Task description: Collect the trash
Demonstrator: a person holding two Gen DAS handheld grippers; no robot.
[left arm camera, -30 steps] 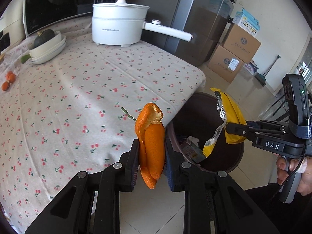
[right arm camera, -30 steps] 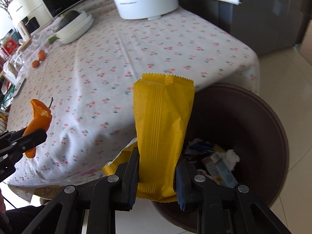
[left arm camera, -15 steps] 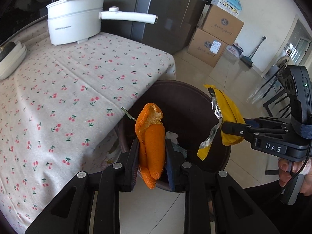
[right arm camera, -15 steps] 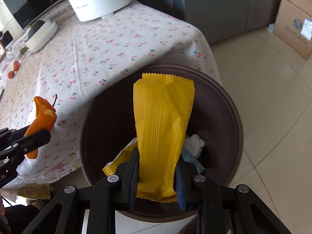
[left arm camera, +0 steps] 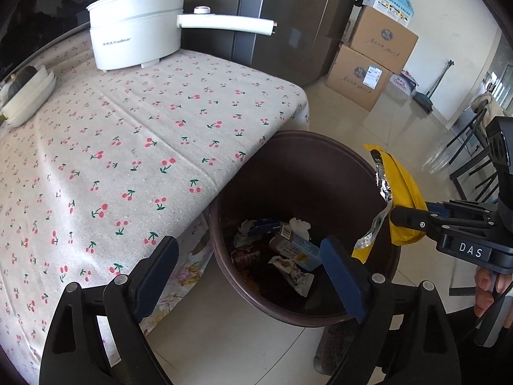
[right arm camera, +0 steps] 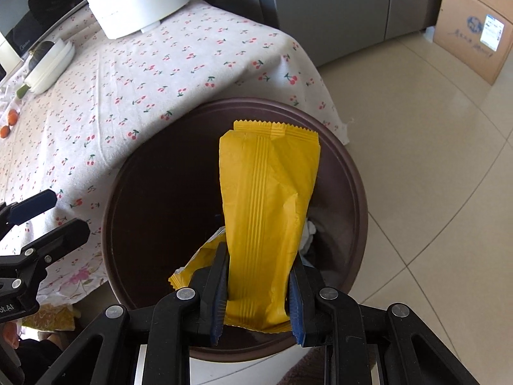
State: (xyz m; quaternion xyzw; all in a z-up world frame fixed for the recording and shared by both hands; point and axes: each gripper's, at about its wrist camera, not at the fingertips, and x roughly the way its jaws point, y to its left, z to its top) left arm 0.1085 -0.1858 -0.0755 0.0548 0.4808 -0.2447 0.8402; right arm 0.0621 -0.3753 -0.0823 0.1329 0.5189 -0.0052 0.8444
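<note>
Left gripper: jaws spread wide, nothing between them, poised above the near left part of the bin. Right gripper: jaws clenched on the lower part of a yellow wrapper, which stands upright from the pads and sits over the bin opening. A torn flap with silver foil lining hangs off the wrapper's side, visible in the left wrist view near the bin's right rim.

Bin: dark brown, round, on the tiled floor, tucked against the corner of the table; the cherry-print cloth overhangs the bin's left rim. Inside at the bottom: crumpled paper, small cartons, other packets. No orange peel can be made out among them.

Farther back on the table: a white electric pot with a long handle, and a stacked white dish at the far left. Cardboard boxes stand on the floor at the far right.

Risks, as judged: the wrapper is light and its flap hangs close to the right rim, so on release it may snag there or drift out onto the floor. Foil may also cling to the pad. Lowering deeper before opening would reduce both.
</note>
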